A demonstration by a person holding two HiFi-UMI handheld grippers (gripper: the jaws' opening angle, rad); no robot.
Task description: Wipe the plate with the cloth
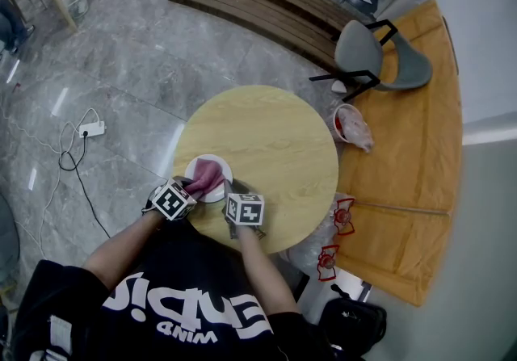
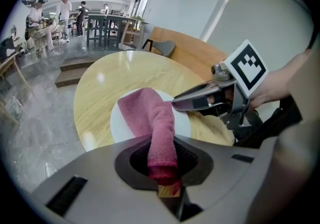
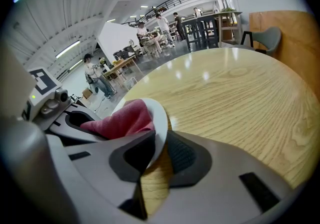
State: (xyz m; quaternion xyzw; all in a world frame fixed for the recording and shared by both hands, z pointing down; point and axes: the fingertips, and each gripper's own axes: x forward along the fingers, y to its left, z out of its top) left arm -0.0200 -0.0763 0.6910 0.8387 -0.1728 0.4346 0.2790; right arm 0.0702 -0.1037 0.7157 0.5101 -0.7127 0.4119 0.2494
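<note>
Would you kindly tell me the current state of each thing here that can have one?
cloth: bunched, lying across the plate, one end pinched.
plate: gripped at its rim, partly covered by the cloth.
left claw: shut on the cloth.
right claw: shut on the plate.
chair: empty.

Small round white plate [image 1: 216, 195] near the 7 o'clock edge of a round wooden table [image 1: 279, 137]. Rim at its 5 o'clock side gripped between the jaws of the right gripper [image 3: 154, 150]. Pink-red terry cloth [image 1: 207, 175], crumpled, draped over most of the plate's face from centre toward 8 o'clock. One rolled end pinched in the jaws of the left gripper [image 2: 163, 170]. Bare white crescent from 3 to 6 o'clock.
</note>
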